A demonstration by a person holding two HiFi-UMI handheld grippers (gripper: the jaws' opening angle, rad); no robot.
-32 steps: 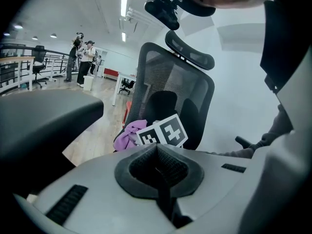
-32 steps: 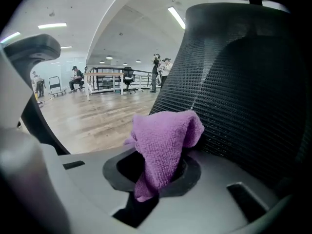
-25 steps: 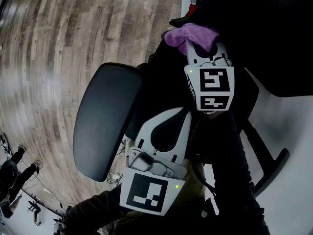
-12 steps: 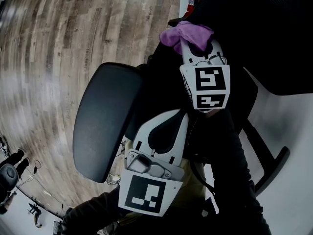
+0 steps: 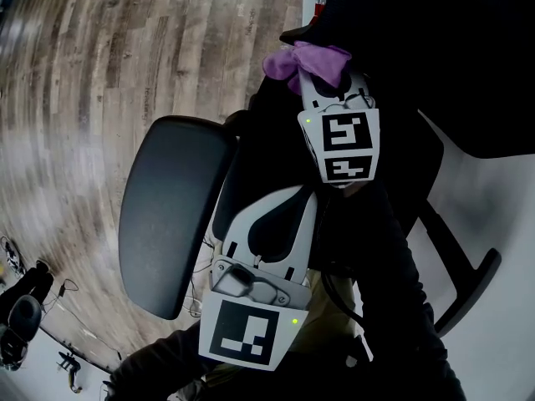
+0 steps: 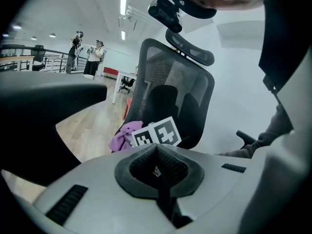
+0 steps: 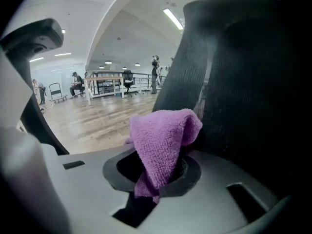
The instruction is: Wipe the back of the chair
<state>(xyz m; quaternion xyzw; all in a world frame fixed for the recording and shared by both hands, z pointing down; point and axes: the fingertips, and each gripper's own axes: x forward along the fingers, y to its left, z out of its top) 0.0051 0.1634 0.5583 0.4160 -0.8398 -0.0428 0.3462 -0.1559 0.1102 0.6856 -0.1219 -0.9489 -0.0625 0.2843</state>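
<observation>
A purple cloth (image 5: 305, 59) sticks out of my right gripper (image 5: 322, 78), which is shut on it at the top middle of the head view. The cloth rests against the black mesh chair back (image 5: 435, 40). In the right gripper view the cloth (image 7: 163, 135) bunches up from the jaws of the right gripper (image 7: 161, 172), beside the mesh back (image 7: 243, 82). My left gripper (image 5: 308, 195) hangs lower down, shut with nothing in it. The left gripper (image 6: 157, 155) faces the chair back (image 6: 170, 96) and its headrest (image 6: 190, 48) from a distance, with the cloth (image 6: 122, 135) in view.
A dark grey padded rest (image 5: 171, 215) sits close at the left of my left gripper. Wood floor (image 5: 100, 73) spreads to the left. Black chair struts (image 5: 464, 282) cross the white floor at the right. People (image 6: 92, 57) stand far off by a railing.
My right gripper has slid a little to the left and up along the chair back with the cloth. The left gripper has barely moved.
</observation>
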